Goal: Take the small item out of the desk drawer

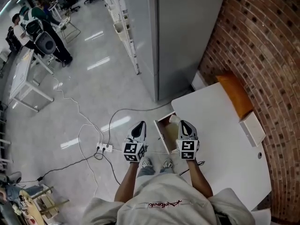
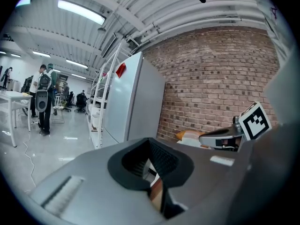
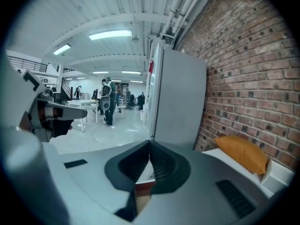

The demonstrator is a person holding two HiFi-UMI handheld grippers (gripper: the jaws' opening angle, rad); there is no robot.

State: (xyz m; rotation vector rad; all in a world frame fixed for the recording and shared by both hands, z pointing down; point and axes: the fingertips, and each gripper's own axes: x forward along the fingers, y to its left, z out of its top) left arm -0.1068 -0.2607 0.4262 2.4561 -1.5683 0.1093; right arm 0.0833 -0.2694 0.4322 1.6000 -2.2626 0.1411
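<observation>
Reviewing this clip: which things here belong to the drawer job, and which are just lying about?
Job: open desk drawer, white desk, left gripper, right gripper, both shut and empty.
Lying about: orange cushion, white box, floor power strip, grey cabinet.

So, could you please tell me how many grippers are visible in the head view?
2. The left gripper is over the floor, just left of the open drawer; the right gripper overlaps that drawer's right side. None appears hidden.
</observation>
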